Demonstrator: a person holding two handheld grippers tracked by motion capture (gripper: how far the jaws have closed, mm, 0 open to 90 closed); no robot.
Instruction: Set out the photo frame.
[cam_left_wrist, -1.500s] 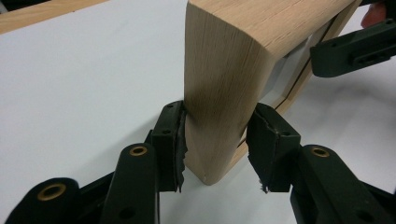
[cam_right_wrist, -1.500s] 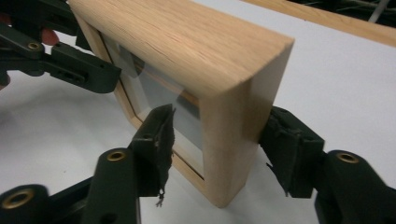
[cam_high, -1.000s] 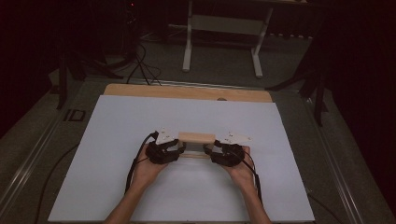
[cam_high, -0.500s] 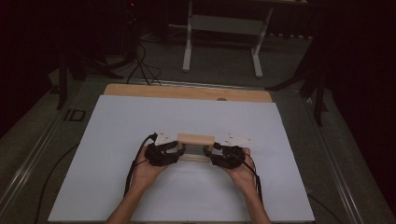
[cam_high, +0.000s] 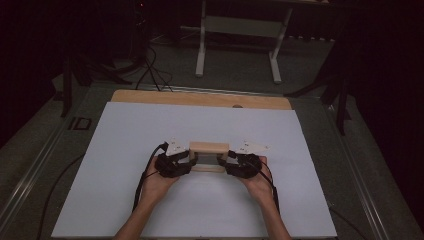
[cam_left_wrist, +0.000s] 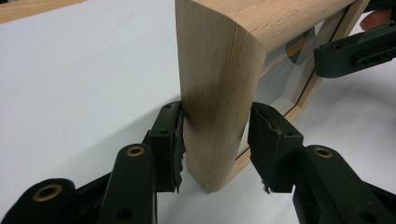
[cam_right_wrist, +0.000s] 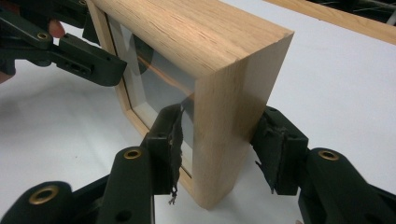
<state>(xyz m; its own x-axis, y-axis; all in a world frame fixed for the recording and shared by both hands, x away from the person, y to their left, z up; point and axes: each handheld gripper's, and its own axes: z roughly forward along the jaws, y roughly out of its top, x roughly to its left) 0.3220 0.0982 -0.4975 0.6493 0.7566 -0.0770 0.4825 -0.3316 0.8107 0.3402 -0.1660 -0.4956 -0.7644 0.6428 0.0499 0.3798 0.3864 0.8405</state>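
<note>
A light wooden picture frame (cam_high: 209, 148) with a glass pane stands upright on its long edge on the white sheet, at the middle front. My left gripper (cam_high: 192, 161) clamps its left end and my right gripper (cam_high: 225, 162) clamps its right end. In the left gripper view the pads press both faces of the frame (cam_left_wrist: 219, 84) at its end post, with the left gripper (cam_left_wrist: 215, 140) around it. The right gripper view shows the right gripper (cam_right_wrist: 219, 140) pressing the frame (cam_right_wrist: 224, 116) front and back. A hand holds each gripper.
The white sheet (cam_high: 125, 150) covers most of the table, with a wooden board edge (cam_high: 200, 98) along its far side. Beyond the table stand a white metal stand (cam_high: 237, 25) and floor cables (cam_high: 150, 70). Dark rails run along both table sides.
</note>
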